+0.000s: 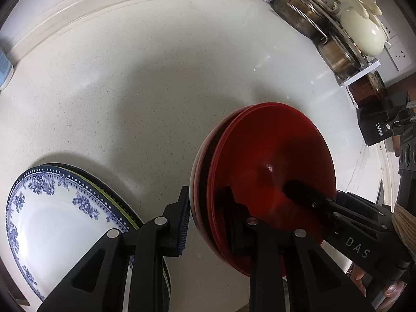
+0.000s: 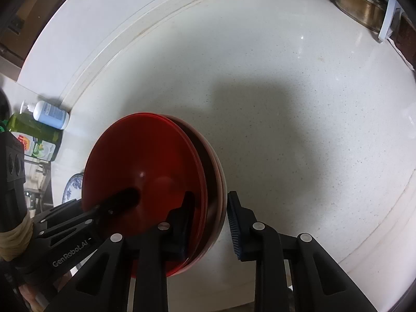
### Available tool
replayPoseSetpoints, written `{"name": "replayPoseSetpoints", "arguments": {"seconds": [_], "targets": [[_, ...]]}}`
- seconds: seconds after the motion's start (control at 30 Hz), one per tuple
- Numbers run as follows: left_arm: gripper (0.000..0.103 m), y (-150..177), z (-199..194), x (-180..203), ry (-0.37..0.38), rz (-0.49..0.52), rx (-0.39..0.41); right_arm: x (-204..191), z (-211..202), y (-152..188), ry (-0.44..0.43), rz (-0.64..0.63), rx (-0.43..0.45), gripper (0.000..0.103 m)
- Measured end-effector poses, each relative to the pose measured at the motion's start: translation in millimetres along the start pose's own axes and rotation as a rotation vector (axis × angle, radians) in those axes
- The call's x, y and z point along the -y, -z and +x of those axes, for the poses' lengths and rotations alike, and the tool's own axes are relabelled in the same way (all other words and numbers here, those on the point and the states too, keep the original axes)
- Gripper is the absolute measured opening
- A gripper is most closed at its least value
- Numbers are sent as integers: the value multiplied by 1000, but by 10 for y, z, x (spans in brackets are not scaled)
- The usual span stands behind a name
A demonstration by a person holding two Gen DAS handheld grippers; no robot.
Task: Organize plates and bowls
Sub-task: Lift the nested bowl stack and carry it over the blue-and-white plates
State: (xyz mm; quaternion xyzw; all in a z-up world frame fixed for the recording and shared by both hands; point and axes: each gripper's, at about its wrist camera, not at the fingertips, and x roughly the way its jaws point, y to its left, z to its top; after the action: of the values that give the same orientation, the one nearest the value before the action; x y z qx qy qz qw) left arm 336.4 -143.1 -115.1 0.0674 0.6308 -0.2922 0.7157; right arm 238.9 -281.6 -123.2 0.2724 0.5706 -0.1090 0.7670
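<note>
A stack of red bowls point(image 1: 273, 150) stands on the white counter point(image 1: 156, 91); its lowest bowl has a pale outer wall. My left gripper point(image 1: 205, 192) straddles the stack's left rim, one pad inside the top bowl and one against the outer wall, shut on it. My right gripper point(image 2: 211, 196) straddles the opposite rim point(image 2: 205, 171) the same way, its outer pad meeting the pale wall at the tip. One of the right gripper's fingers point(image 1: 299, 191) shows inside the bowl in the left wrist view. A blue-and-white floral plate point(image 1: 52, 221) tops a plate stack to the left.
A rack of steel pots and cream lids point(image 1: 325, 20) stands at the back right, with a black box point(image 1: 377, 127) beside it. A white pump bottle point(image 2: 49, 114) and a green dish-soap bottle point(image 2: 36, 137) sit by the wall on the left.
</note>
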Motion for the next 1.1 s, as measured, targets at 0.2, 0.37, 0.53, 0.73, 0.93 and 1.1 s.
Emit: {"name": "replayPoseSetpoints", "arguments": {"seconds": [0.2, 0.37, 0.53, 0.73, 0.93, 1.1], "targets": [[24, 34, -35, -6, -8, -11, 4, -43, -15, 2, 2, 4, -4, 25], [24, 67, -163, -17, -6, -22, 34, -83, -84, 17, -1, 8, 10, 25], [24, 118, -366, -101, -5, -39, 70, -200, -236, 25, -9, -15, 37, 25], [24, 263, -667, -301, -22, -79, 143, -457, -401, 58, -31, -75, 66, 25], [24, 398, -844, -480, -41, -129, 186, -759, -483, 95, -42, -145, 73, 25], [24, 557, -1000, -677, -57, -172, 216, -998, -523, 167, -62, -199, 72, 25]]}}
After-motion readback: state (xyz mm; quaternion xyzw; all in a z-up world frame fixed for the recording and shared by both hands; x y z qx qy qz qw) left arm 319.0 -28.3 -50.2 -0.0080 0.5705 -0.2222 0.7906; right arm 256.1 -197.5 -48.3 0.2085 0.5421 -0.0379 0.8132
